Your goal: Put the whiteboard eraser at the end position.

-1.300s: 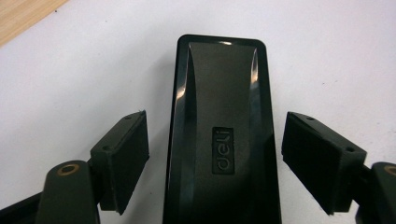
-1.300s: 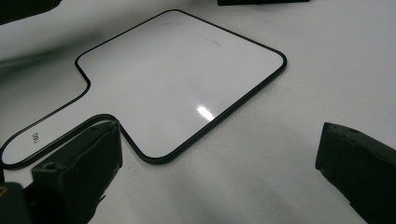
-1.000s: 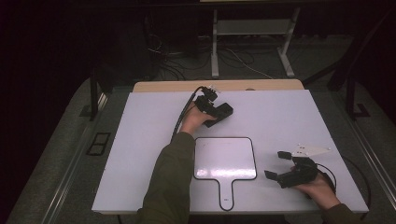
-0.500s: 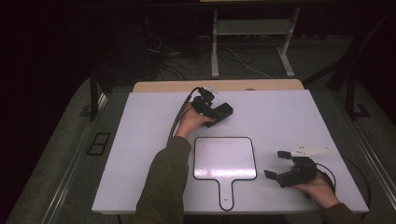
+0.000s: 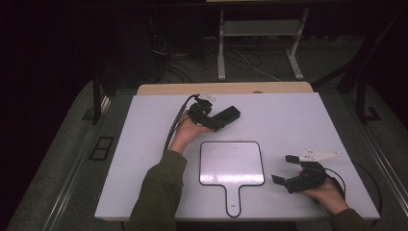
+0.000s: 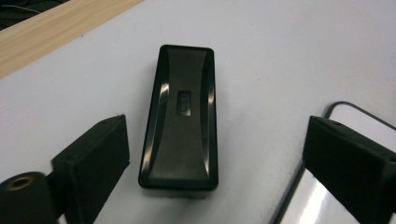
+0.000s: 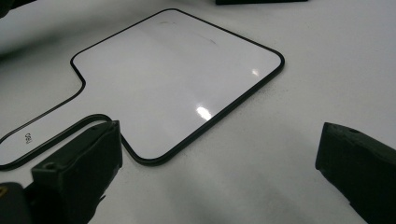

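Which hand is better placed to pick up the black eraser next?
Left. The left gripper is at the black eraser, which lies free between its open jaws; the right gripper waits across the whiteboard.

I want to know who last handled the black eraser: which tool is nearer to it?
Left. The left tool is open right at the black eraser, jaws either side. The right tool sits far off, beyond the whiteboard paddle.

High view sits above the person's side, looks forward and down on whole table [image 5: 144,144]. Left gripper cam looks close over the black eraser [image 6: 180,116]. Right gripper cam, low and near, faces the paddle-shaped whiteboard [image 7: 173,79]; both gripper cams share its edge w/ high view.
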